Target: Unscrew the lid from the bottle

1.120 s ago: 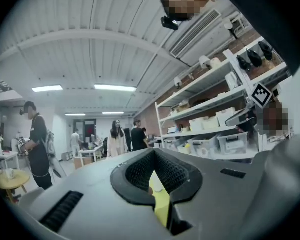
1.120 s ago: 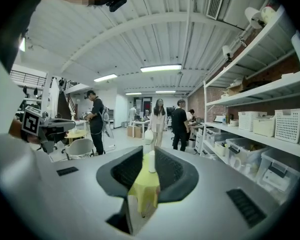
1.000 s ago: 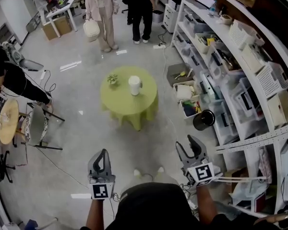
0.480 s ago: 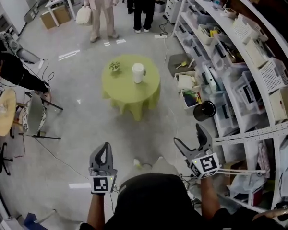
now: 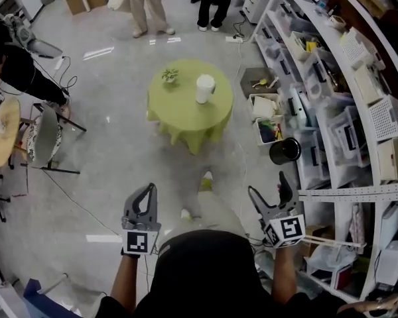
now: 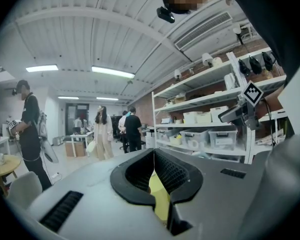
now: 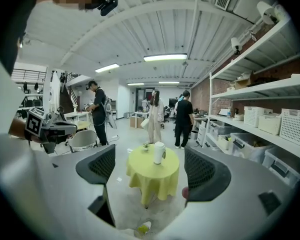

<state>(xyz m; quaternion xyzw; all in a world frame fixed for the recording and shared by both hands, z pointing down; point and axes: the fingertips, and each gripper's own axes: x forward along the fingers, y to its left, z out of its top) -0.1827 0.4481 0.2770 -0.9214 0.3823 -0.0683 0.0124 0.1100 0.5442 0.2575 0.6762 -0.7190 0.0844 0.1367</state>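
A white bottle point(image 5: 205, 89) with its lid on stands upright on a round table with a yellow-green cloth point(image 5: 186, 114), a few steps ahead of me. In the right gripper view the bottle point(image 7: 159, 153) and the table point(image 7: 145, 176) show between the jaws, far off. My left gripper point(image 5: 148, 191) is held low at the left, shut and empty; its jaws point(image 6: 154, 170) meet in its own view. At the right, my right gripper point(image 5: 268, 187) stands open wide with nothing between its fingers. Neither gripper is near the bottle.
A small potted plant point(image 5: 170, 75) shares the table. Shelves with bins point(image 5: 345, 111) run along the right, with a black bucket point(image 5: 283, 150) at their foot. A chair point(image 5: 43, 141) and a round wooden table point(image 5: 0, 131) stand left. People point(image 5: 149, 2) stand beyond.
I have stepped forward, so the table and bottle lie nearer. The right gripper's jaws have spread from half open to wide. The left gripper stays shut.
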